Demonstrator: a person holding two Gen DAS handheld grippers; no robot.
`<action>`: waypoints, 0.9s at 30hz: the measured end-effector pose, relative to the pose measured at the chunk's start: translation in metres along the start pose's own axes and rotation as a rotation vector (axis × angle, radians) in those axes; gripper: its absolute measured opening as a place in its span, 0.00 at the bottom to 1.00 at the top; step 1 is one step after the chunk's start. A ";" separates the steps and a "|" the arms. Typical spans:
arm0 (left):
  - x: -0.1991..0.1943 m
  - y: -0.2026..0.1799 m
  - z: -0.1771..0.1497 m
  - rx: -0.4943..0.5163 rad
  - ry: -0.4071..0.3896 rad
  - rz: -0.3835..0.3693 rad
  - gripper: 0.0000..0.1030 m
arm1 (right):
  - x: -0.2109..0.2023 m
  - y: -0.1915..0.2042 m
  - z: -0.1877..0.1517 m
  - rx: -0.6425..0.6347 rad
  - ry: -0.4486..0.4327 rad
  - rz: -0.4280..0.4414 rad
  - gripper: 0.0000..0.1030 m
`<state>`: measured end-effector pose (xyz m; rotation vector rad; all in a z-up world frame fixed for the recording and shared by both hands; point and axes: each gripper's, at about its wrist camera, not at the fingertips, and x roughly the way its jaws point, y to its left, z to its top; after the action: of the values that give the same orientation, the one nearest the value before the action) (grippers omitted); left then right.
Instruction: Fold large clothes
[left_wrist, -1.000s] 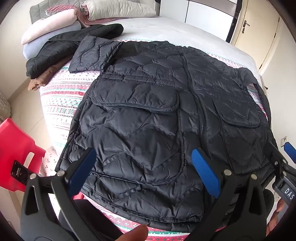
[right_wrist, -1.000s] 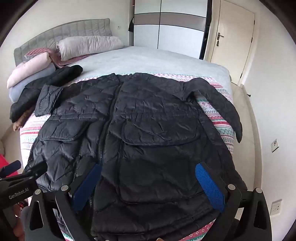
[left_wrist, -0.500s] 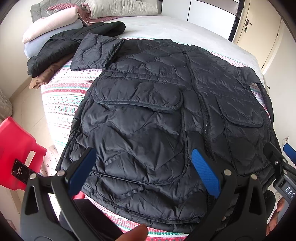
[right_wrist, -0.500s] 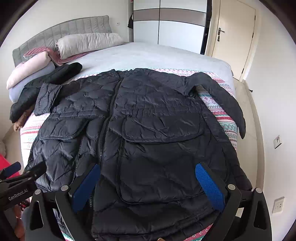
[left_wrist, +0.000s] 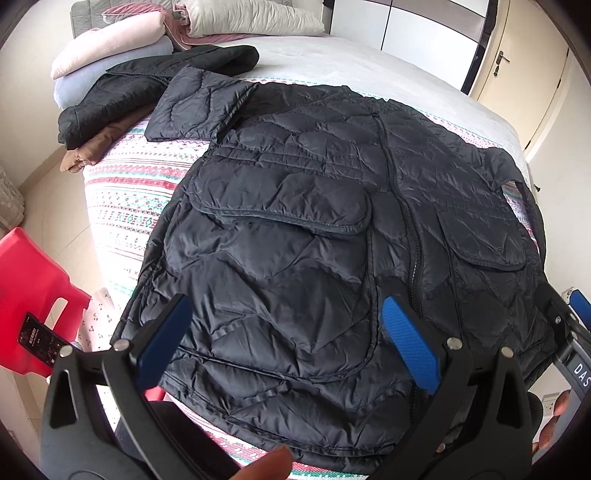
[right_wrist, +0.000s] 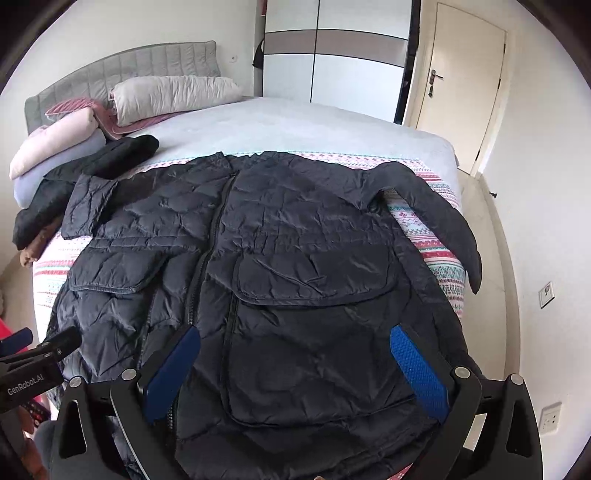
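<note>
A large black quilted jacket (left_wrist: 332, 229) lies spread front-up on the bed, zipped, hem toward me; it also shows in the right wrist view (right_wrist: 295, 258). Its left sleeve (left_wrist: 199, 103) is folded near the pile at the far left. Its right sleeve (right_wrist: 439, 210) hangs toward the bed's right edge. My left gripper (left_wrist: 284, 325) is open and empty above the hem's left half. My right gripper (right_wrist: 295, 362) is open and empty above the hem's right half. Neither touches the jacket.
The bed carries a patterned cover (left_wrist: 125, 199) and a grey sheet (right_wrist: 295, 125). Another black garment (left_wrist: 155, 88) and a brown one (left_wrist: 99, 144) lie at the far left, by pillows (right_wrist: 170, 96). A red stool (left_wrist: 29, 295) stands left. A door (right_wrist: 461, 88) is right.
Both grippers have moved slightly forward and down over the jacket's hem, so the jacket looks larger. The jaws stay open. The jacket has not moved.
</note>
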<state>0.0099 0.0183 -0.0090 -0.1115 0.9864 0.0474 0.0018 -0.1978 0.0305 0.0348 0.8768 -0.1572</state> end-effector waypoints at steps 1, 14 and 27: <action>0.000 0.000 0.001 -0.003 -0.006 -0.001 1.00 | 0.001 -0.004 0.002 0.031 0.008 0.024 1.00; 0.012 0.000 0.010 0.016 0.053 -0.072 1.00 | 0.013 -0.014 0.014 0.005 0.005 0.098 1.00; 0.016 0.006 0.057 0.073 0.027 -0.141 1.00 | 0.031 -0.025 0.069 -0.072 0.039 0.278 1.00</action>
<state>0.0653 0.0308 0.0080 -0.1145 1.0034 -0.1193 0.0698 -0.2326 0.0518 0.0922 0.9068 0.1352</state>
